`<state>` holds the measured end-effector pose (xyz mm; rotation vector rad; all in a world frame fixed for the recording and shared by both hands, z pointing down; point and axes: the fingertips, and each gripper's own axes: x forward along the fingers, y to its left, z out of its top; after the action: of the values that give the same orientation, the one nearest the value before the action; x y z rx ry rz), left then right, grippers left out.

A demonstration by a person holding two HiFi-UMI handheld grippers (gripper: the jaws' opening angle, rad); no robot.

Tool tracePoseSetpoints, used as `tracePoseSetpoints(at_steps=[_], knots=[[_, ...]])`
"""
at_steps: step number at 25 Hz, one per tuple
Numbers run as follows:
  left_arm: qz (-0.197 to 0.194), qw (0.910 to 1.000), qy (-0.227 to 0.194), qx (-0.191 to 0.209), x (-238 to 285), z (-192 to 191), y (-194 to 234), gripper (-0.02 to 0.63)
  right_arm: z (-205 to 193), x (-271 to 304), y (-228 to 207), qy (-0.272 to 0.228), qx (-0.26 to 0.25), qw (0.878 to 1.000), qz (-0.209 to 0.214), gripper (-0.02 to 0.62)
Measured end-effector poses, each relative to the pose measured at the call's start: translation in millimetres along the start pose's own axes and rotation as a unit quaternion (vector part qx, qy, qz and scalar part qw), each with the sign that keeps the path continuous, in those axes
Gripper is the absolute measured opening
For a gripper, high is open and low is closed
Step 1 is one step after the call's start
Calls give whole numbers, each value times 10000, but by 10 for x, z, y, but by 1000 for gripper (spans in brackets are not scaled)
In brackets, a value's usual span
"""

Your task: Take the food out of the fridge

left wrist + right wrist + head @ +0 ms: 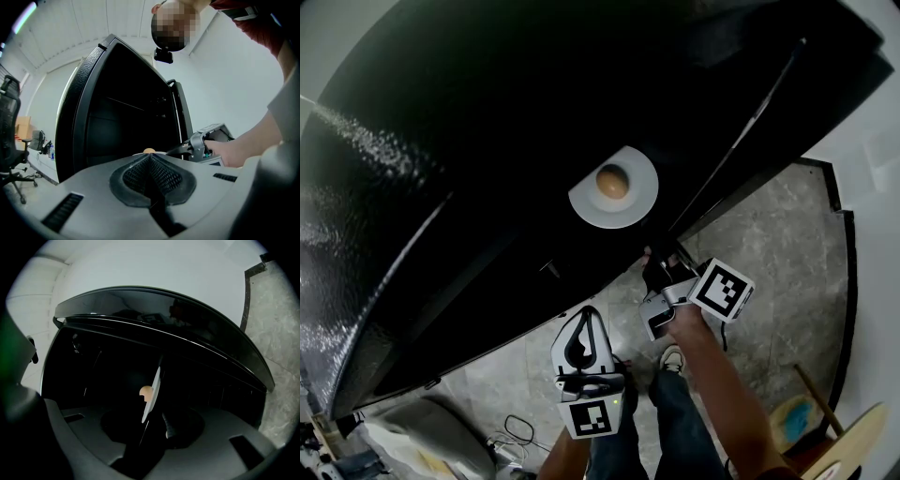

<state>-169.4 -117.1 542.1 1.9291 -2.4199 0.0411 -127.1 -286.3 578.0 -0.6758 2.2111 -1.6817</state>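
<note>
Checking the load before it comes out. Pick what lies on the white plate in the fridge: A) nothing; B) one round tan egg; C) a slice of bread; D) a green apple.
B: a single round tan egg sits at the middle of the white plate.

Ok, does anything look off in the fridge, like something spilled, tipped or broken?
Nothing stands out. The egg sits whole on the white plate inside the dark fridge, and no spill or damage shows.
</note>
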Motion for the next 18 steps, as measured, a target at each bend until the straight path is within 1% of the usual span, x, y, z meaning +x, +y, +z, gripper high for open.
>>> tracePoseSetpoints(at_steps=[7, 16, 18], knots=[[19, 10000, -5, -19, 0, 30, 15, 13, 30, 124, 55, -38, 247, 9997, 82, 121], [47, 10000, -17, -9, -33, 30, 56, 13, 22, 213, -24, -128, 672, 9976, 81, 130], [47, 10000, -6, -5, -37, 28, 64, 12, 20, 238, -14, -137, 704, 9974, 87, 130]])
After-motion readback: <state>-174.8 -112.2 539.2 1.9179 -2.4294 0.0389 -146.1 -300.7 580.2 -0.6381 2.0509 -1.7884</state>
